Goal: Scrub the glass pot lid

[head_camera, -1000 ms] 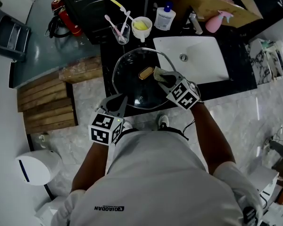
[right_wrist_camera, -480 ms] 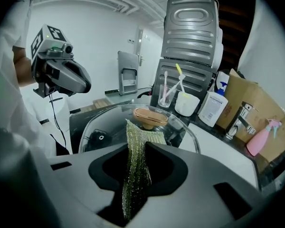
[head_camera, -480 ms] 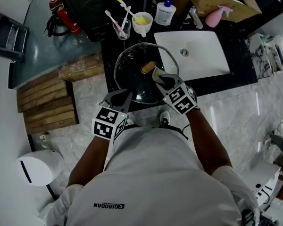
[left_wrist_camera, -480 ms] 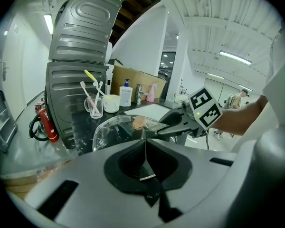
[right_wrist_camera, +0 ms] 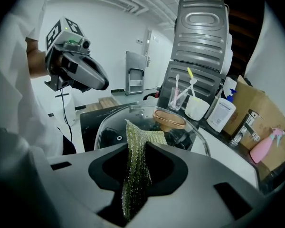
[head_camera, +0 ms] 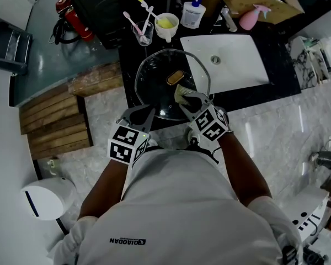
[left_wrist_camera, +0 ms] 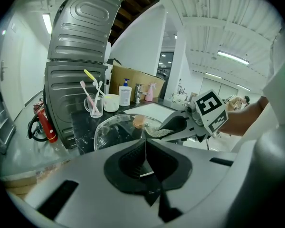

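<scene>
The round glass pot lid (head_camera: 157, 87) with a tan knob (head_camera: 175, 77) rests on the dark counter left of the sink. My left gripper (head_camera: 139, 115) is shut on the lid's near rim (left_wrist_camera: 143, 161); the glass (left_wrist_camera: 115, 130) rises beyond the jaws. My right gripper (head_camera: 188, 97) is shut on a green scrubbing pad (right_wrist_camera: 134, 167), whose free end (head_camera: 181, 93) lies on the lid (right_wrist_camera: 109, 127) just short of the knob (right_wrist_camera: 169, 119). Each gripper shows in the other's view: the right gripper (left_wrist_camera: 173, 126) and the left gripper (right_wrist_camera: 80, 75).
A white sink basin (head_camera: 231, 65) lies right of the lid, with a faucet (head_camera: 227, 21) behind it. At the back stand a glass of toothbrushes (head_camera: 142, 36), a white cup (head_camera: 166, 27), a bottle (head_camera: 193, 14) and a pink spray bottle (head_camera: 252, 16). Wooden pallets (head_camera: 55, 123) lie on the floor at left.
My right gripper has drawn the pad back from beside the knob toward the lid's near edge. The left gripper keeps its hold on the rim.
</scene>
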`<move>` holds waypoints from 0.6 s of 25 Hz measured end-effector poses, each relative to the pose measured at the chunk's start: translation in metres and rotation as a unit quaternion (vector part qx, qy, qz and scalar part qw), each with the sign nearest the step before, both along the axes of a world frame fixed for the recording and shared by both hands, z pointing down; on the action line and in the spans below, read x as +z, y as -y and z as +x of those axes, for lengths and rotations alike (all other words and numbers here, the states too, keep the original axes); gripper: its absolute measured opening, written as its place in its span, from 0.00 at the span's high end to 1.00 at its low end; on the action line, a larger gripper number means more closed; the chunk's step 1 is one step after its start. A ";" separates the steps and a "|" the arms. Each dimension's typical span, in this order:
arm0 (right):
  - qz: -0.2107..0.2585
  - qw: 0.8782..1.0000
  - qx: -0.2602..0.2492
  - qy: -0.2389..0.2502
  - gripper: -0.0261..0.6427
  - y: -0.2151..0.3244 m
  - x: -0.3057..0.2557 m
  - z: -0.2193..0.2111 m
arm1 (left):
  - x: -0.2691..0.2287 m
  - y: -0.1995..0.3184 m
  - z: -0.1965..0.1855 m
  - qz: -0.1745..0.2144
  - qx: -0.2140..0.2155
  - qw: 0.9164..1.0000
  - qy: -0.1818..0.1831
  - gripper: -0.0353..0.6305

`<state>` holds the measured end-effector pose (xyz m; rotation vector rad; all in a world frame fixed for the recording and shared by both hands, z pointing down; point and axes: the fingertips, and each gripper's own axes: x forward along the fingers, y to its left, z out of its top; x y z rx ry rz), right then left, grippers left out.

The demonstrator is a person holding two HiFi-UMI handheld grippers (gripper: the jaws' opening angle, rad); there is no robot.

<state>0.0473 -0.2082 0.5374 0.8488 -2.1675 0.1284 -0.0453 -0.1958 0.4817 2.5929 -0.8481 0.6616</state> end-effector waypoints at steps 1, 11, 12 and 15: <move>0.002 1.000 -0.004 -0.002 0.81 -0.002 0.000 -0.002 | 0.001 0.000 -0.001 -0.001 0.001 1.000 0.001 0.92; 0.004 0.999 -0.050 0.008 0.80 -0.024 0.006 -0.012 | 0.005 -0.004 -0.001 -0.007 0.002 1.000 0.000 0.92; 0.002 0.998 -0.054 0.010 0.80 -0.026 0.006 -0.013 | 0.004 -0.004 -0.001 -0.007 0.002 1.000 -0.001 0.92; -0.002 0.998 -0.067 0.017 0.80 -0.032 0.007 -0.013 | 0.005 -0.004 0.001 -0.007 0.000 1.000 -0.001 0.92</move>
